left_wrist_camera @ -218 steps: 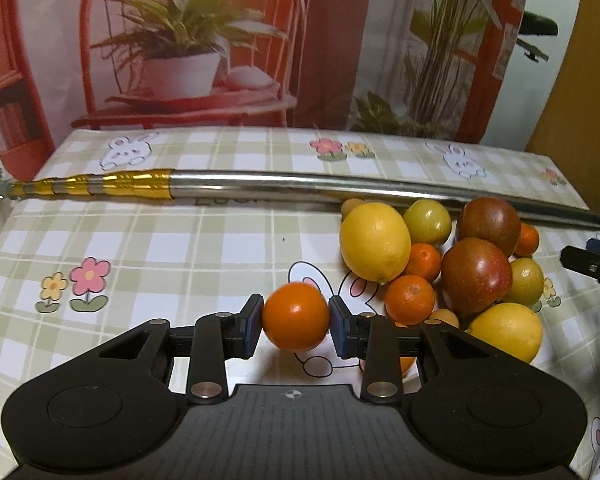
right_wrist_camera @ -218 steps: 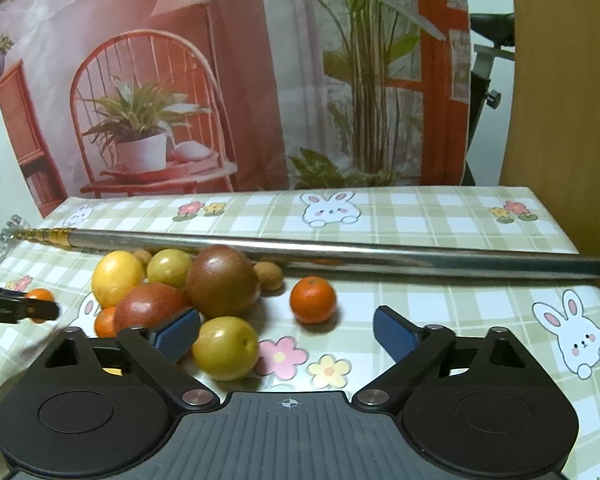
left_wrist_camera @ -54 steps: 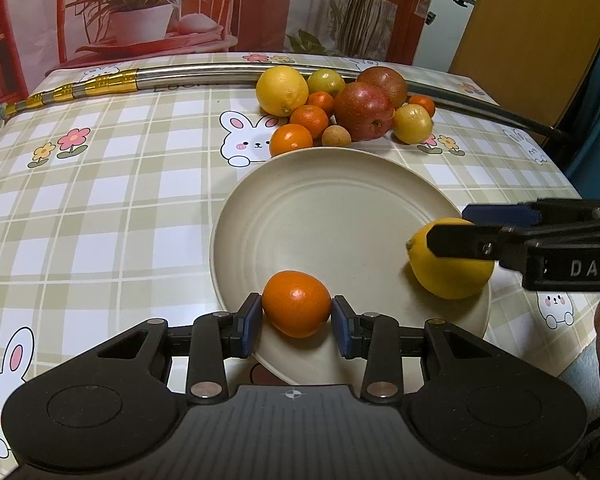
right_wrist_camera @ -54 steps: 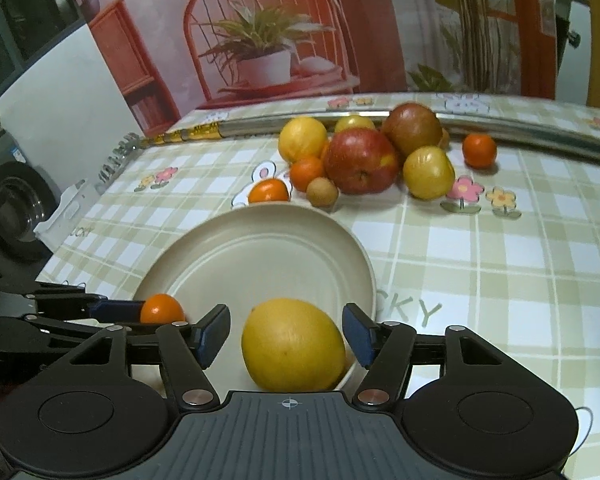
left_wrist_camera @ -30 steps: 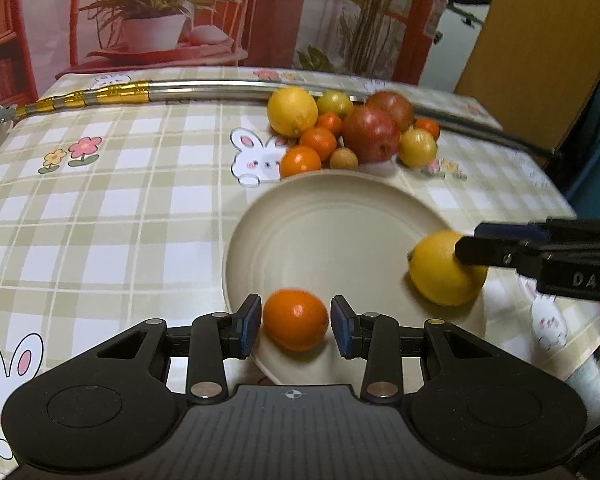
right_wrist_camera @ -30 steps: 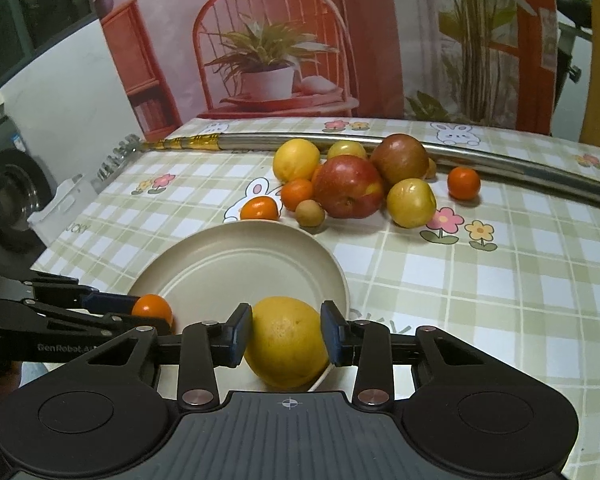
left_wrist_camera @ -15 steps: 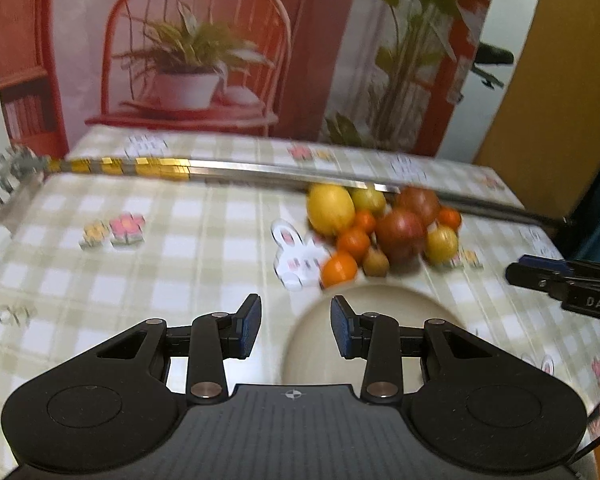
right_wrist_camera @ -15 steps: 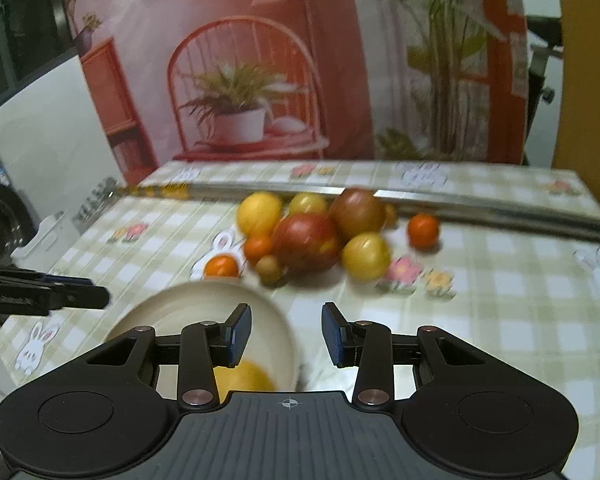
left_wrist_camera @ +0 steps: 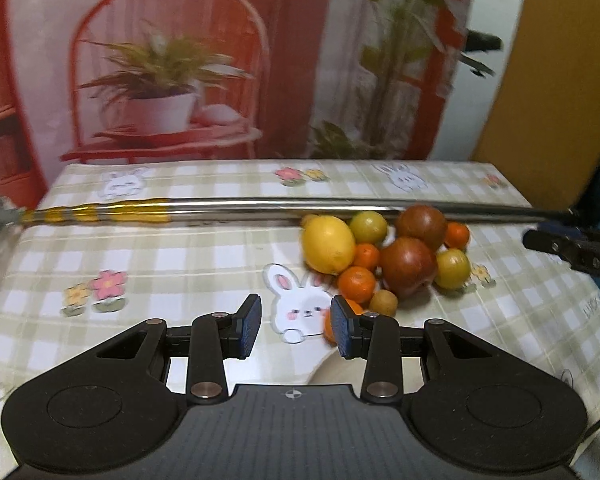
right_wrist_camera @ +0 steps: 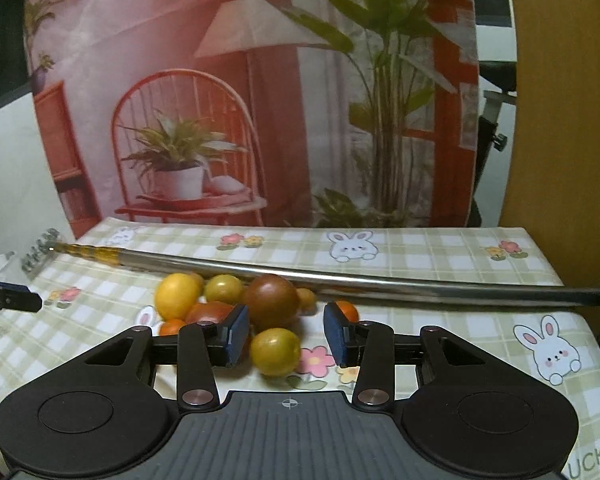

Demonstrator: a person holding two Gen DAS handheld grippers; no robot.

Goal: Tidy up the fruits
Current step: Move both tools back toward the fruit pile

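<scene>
In the left wrist view, the plate is almost wholly hidden behind the left hand-held gripper; only a pale sliver is seen between its arms. An orange is half covered by the right finger. The whole view is smeared by motion, so the fruit surfaces are not sharp. The right hand-held gripper is cut off by the right edge.

In the right wrist view, the red apple and a small orange are partly hidden behind the left finger, and another orange behind the right finger. The rod is cut off at the right edge. The near edge of the tabletop is covered by the gripper body.
</scene>
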